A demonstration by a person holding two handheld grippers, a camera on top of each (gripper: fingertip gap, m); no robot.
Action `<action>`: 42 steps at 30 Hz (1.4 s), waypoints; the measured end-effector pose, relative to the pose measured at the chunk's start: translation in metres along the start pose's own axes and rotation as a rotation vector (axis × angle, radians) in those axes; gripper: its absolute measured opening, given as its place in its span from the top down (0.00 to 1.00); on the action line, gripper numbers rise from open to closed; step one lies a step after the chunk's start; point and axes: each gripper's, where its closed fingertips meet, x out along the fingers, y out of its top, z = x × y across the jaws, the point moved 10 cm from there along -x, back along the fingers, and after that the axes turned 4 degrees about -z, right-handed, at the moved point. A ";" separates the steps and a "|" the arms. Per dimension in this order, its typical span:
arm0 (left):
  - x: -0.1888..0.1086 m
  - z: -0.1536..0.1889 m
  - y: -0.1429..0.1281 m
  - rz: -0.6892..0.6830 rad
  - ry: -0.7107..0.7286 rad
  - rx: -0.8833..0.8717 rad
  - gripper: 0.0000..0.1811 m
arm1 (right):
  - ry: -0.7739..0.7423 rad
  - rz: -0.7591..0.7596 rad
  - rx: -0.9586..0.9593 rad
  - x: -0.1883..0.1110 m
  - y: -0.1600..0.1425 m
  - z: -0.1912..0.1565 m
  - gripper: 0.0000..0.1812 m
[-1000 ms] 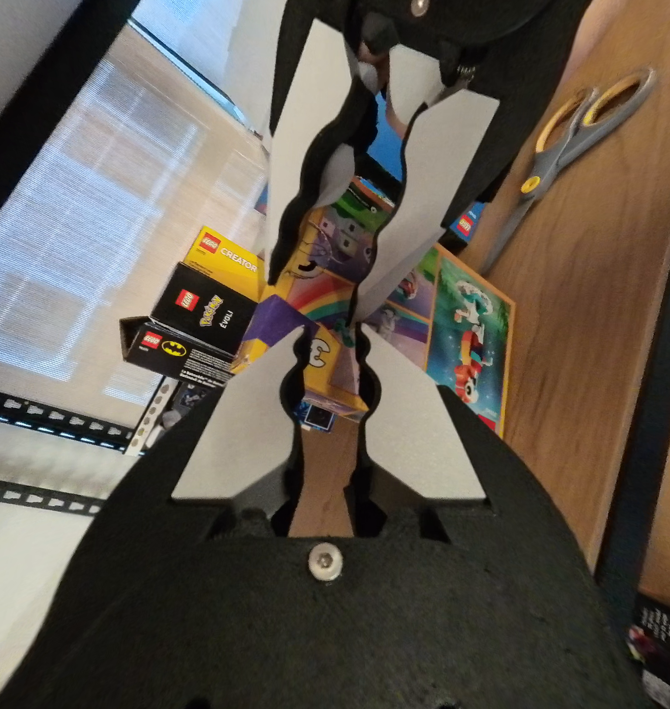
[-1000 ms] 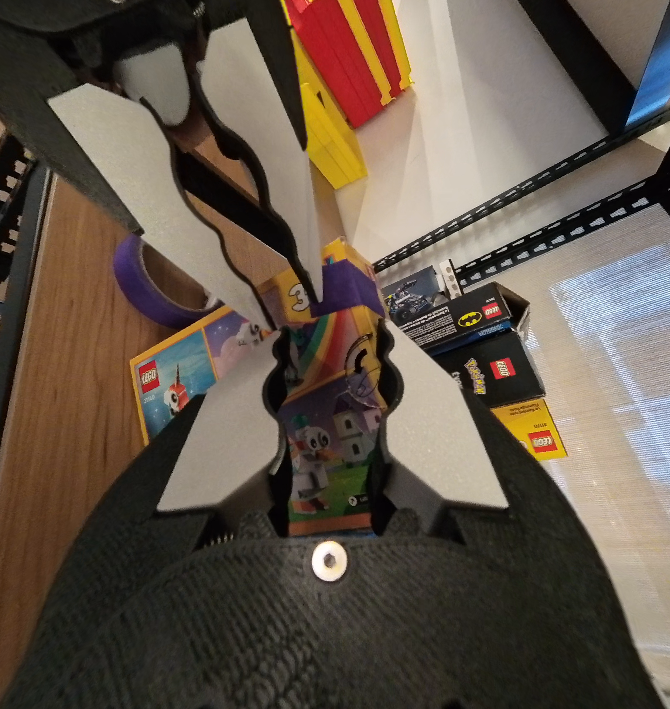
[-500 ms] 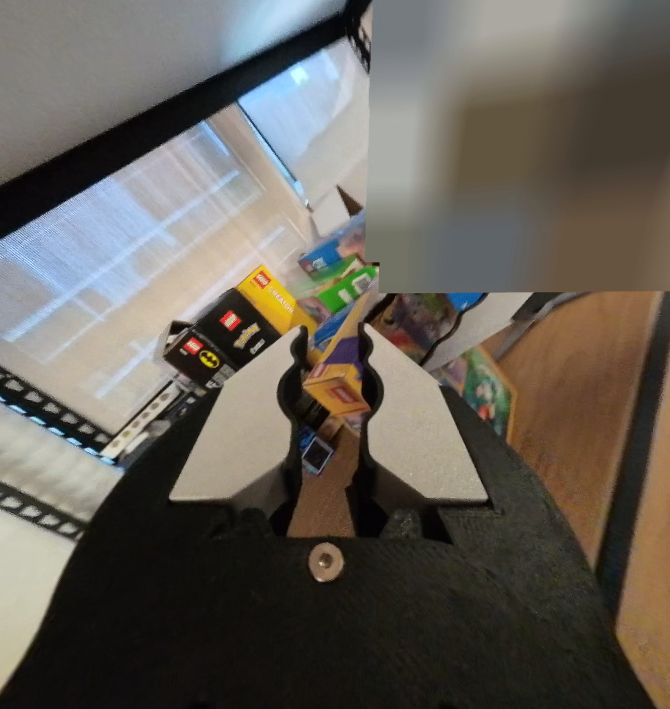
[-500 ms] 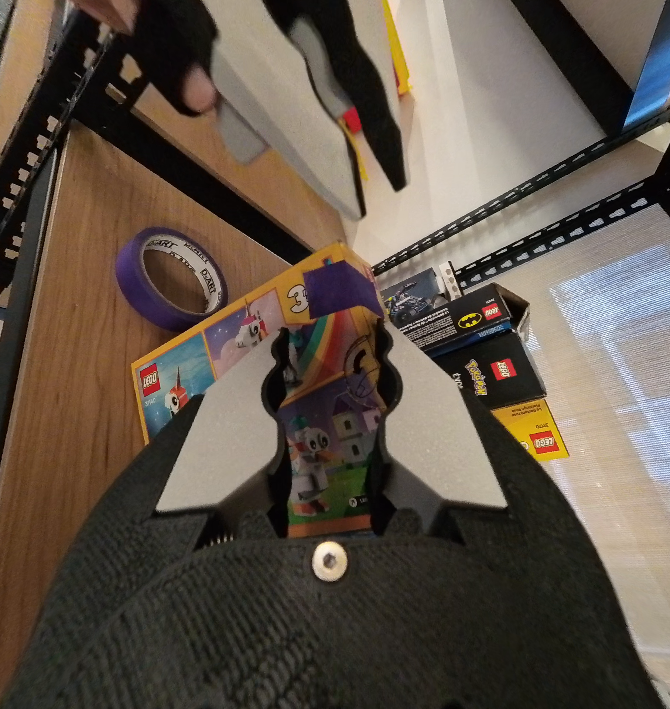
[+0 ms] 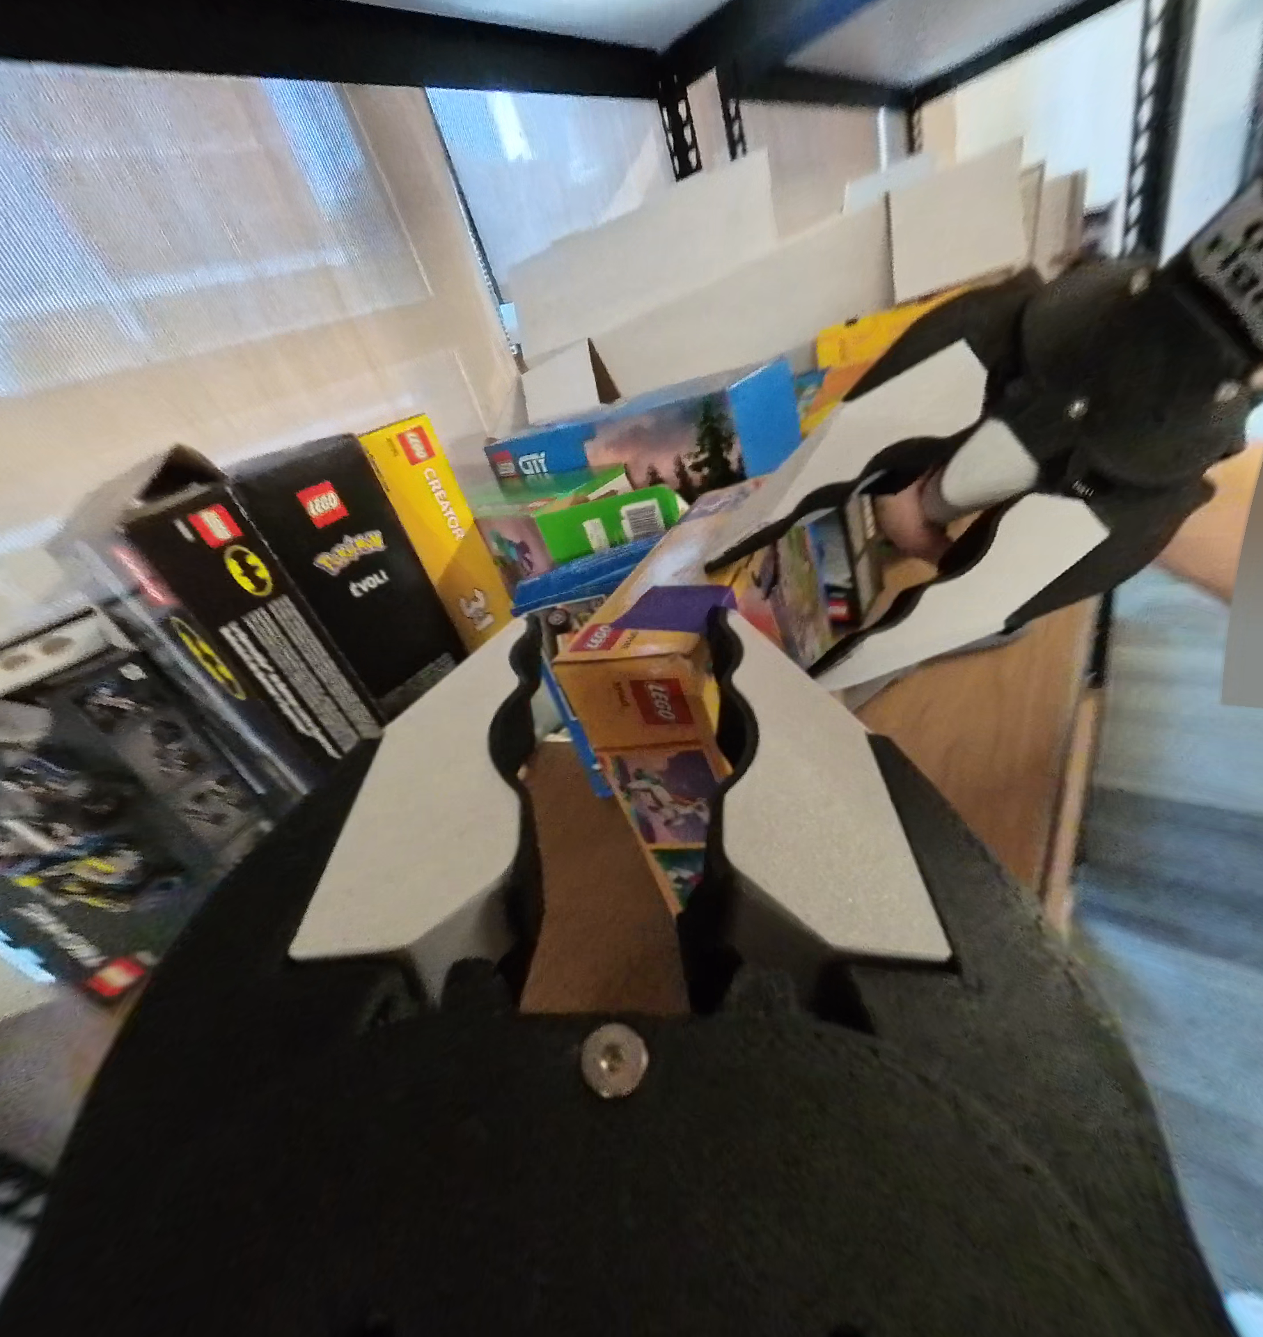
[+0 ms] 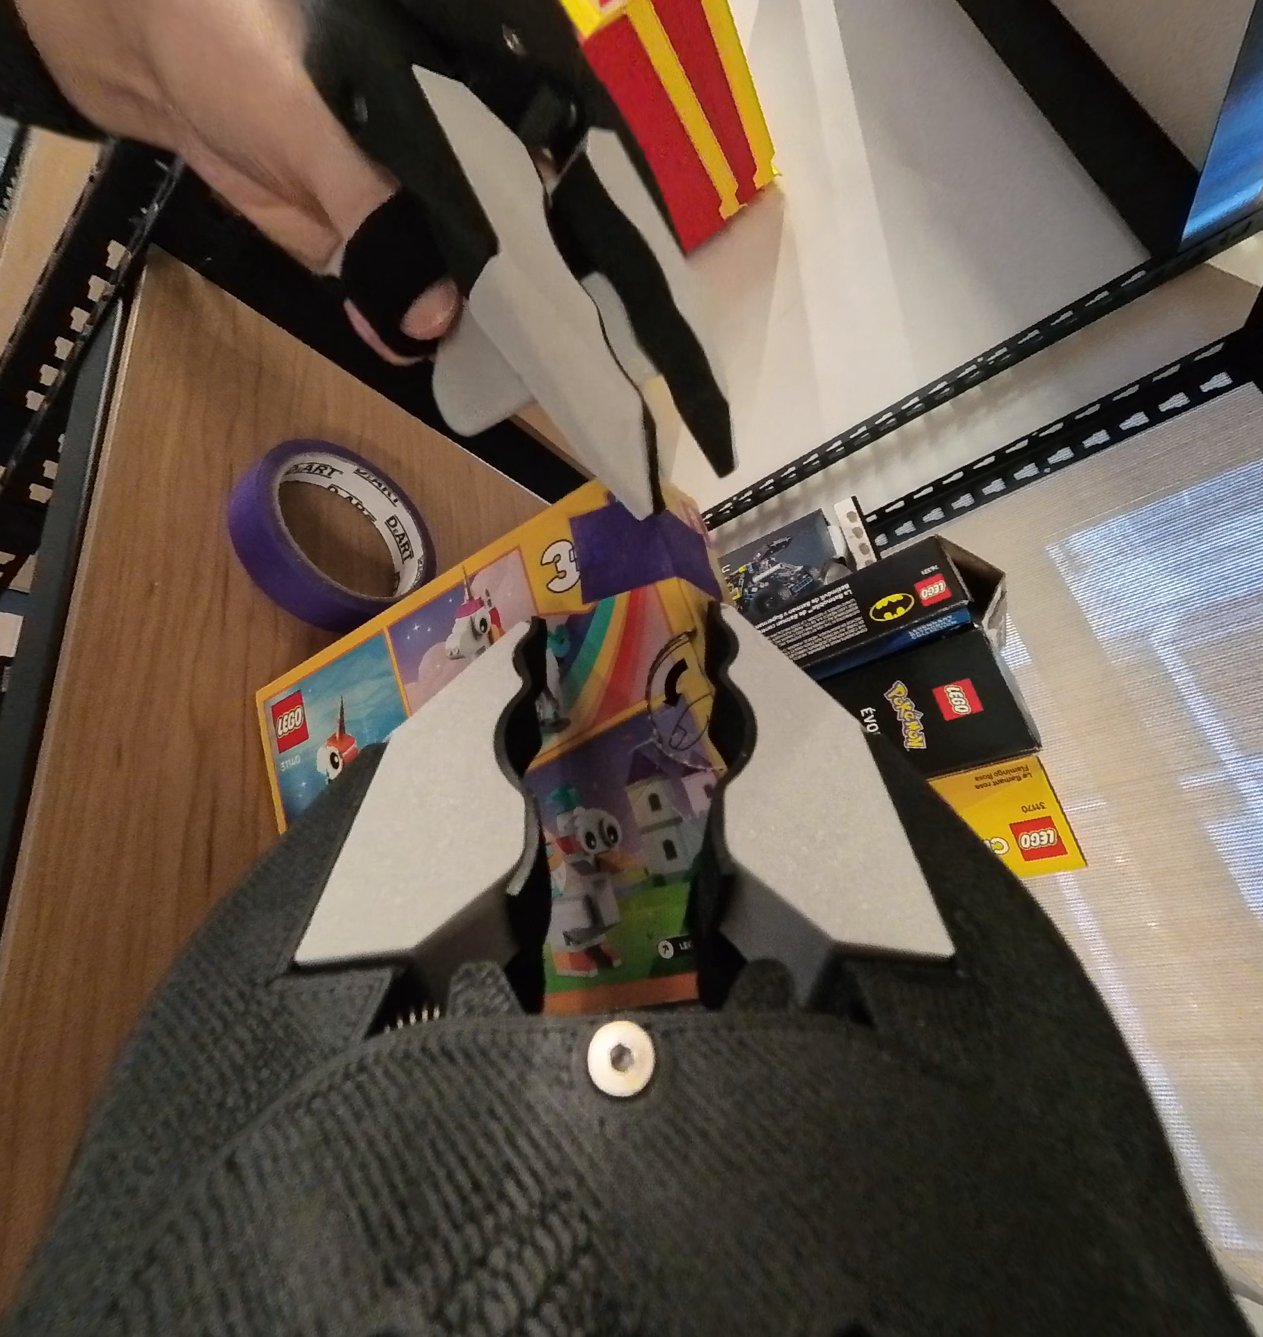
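Yellow toy box (image 6: pixel 433 644): on wood surface (image 6: pixel 144 651), purple tape strip (image 6: pixel 628 557) over its far corner.
Right tool (image 6: pixel 625 615): jaws apart, over the box face; contact unclear.
Left tool (image 6: pixel 679 492): jaws apart, one tip on the strip, 12 o'clock.
Tape roll (image 6: pixel 325 528): 10 o'clock, beside the box.

Your left tongs (image 5: pixel 625 637) point level and forward, the two grey fingers (image 5: pixel 426 810) parted by a narrow gap with nothing clamped between them. Your right tongs (image 6: pixel 625 615) angle steeply downward, their fingers (image 6: pixel 824 803) likewise apart. Seen from the right wrist, your left hand (image 6: pixel 252 137) wraps the handle of the left tongs, whose tips converge to a point; a fingertip rests against the trigger.
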 end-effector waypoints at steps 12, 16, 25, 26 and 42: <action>0.015 -0.016 -0.027 -0.038 -0.216 -0.282 0.68 | 0.006 0.008 0.005 0.000 -0.001 0.001 0.76; 0.019 -0.018 -0.034 0.018 -0.313 -0.349 0.73 | 0.006 0.010 0.010 0.001 -0.002 0.002 0.76; 0.021 -0.015 -0.040 0.035 -0.307 -0.307 0.73 | 0.029 -0.008 -0.027 0.000 0.000 0.006 0.77; 0.021 -0.015 -0.041 0.040 -0.308 -0.310 0.73 | 0.049 -0.015 -0.030 0.000 0.001 0.009 0.78; 0.022 -0.016 -0.043 0.059 -0.317 -0.315 0.73 | 0.448 -0.068 0.150 0.023 0.014 0.056 0.81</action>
